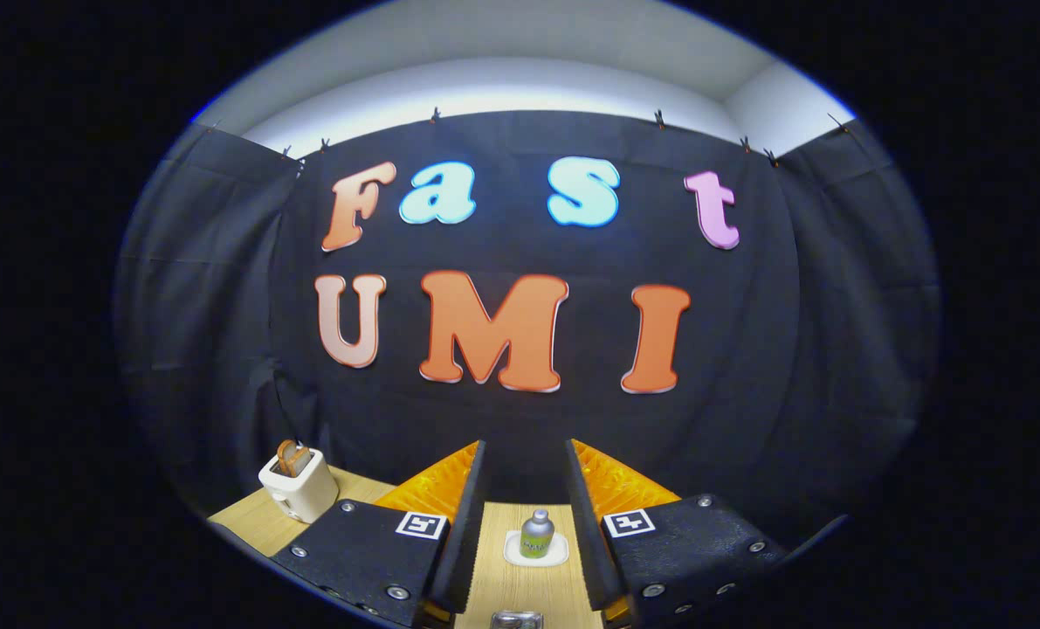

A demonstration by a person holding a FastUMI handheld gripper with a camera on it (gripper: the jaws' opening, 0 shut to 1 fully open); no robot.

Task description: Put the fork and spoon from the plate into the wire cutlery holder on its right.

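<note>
A: Checking progress first: which task items can be confirmed from the gripper view?

B: None with certainty. The gripper (525, 489) is held high and level, aimed at the booth's black wall rather than down at the work area. Its fingers stand apart with a clear gap, and nothing is between them. State: open, empty.

A: What lies on the table (528, 585)?

B: Seen through the gap between the fingers, a small grey bottle (536, 533) with a green label stands upright on a small white dish (513, 552). Nearer than the dish, at the lowest limit of the view, a shiny metallic object (517, 619) is partly cut off. It may belong to the task set, but it is too truncated to identify. Beyond the left finger, a white toaster (298, 485) with bread in its slot stands near the wall.

A: Location of the plate, fork, spoon and wire holder?

B: Cannot be established from this pose. They are presumably lower on the table, beneath the camera's line of sight.

A: Assessment of completion?

B: Judged as not started or between steps: no utensil is gripped and no placement can be verified. Remaining, as far as can be determined: tilt down, locate the plate, pick up each utensil, and place both in the holder.
</note>
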